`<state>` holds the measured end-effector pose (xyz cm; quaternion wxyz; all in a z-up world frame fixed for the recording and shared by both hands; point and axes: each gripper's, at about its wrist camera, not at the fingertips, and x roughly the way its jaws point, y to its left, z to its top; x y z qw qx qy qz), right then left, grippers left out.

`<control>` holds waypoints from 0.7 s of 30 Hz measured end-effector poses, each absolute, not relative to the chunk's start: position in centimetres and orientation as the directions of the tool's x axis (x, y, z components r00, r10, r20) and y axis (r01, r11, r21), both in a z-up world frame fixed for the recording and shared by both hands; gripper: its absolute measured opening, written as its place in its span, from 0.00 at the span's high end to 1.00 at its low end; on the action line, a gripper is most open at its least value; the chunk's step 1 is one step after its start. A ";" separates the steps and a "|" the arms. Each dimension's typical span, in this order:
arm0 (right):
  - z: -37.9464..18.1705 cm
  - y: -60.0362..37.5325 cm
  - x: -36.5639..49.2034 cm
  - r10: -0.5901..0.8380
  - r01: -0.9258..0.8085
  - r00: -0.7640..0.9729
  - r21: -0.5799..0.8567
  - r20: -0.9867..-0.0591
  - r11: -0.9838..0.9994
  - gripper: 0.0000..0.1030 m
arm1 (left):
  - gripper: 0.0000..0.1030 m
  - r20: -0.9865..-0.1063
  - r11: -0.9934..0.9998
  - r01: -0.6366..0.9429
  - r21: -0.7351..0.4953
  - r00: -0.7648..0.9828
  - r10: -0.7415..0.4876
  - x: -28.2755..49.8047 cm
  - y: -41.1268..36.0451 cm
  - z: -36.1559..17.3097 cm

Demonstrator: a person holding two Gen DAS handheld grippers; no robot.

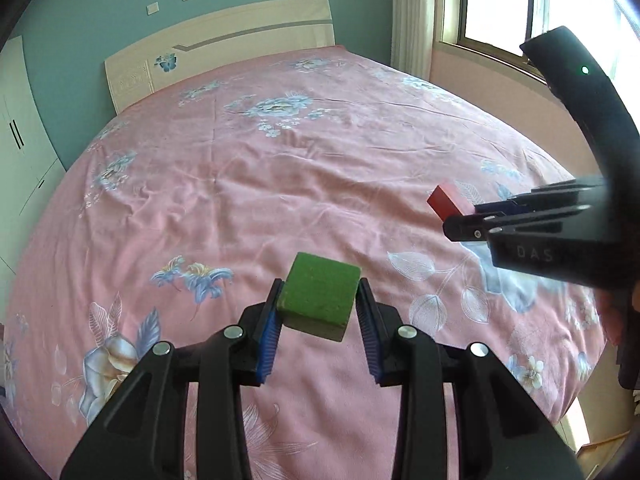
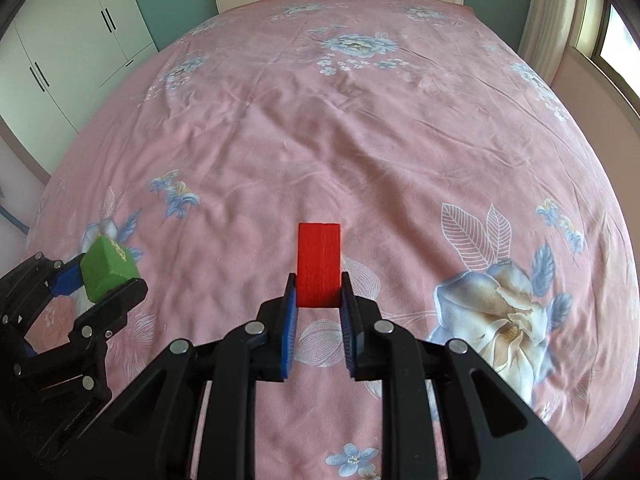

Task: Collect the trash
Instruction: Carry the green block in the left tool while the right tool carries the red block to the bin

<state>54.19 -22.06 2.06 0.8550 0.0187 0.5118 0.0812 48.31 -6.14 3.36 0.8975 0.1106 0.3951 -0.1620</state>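
Observation:
In the left wrist view my left gripper point(image 1: 320, 294) is shut on a green cube point(image 1: 318, 296), held above the pink bed cover point(image 1: 248, 184). The right wrist view shows my right gripper point(image 2: 319, 286) shut on a flat red block point(image 2: 319, 262) that sticks forward from between the blue pads. Each gripper also appears in the other view: the right gripper point(image 1: 452, 216) with the red block point(image 1: 442, 202) at the right edge, the left gripper point(image 2: 104, 276) with the green cube point(image 2: 109, 268) at the lower left. Both blocks hang clear of the bed.
A pink floral bed cover point(image 2: 360, 140) fills both views. A cream headboard point(image 1: 224, 44) stands at the far end. White wardrobe doors point(image 2: 60, 52) lie to the left, and a window point(image 1: 520, 4) with a curtain to the right.

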 end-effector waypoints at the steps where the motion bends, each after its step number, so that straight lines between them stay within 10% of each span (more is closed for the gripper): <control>1: 3.1 -21.8 53.2 0.157 -0.129 0.474 0.108 -0.866 0.986 0.80 | 0.63 -0.737 0.928 0.363 0.088 0.650 -0.184 47.6 -6.0 4.4; 21: 21.8 -20.4 33.0 0.137 -0.255 0.694 -0.063 -0.707 0.965 0.80 | 0.63 -0.606 0.966 0.143 0.213 0.795 0.016 32.3 -2.9 20.2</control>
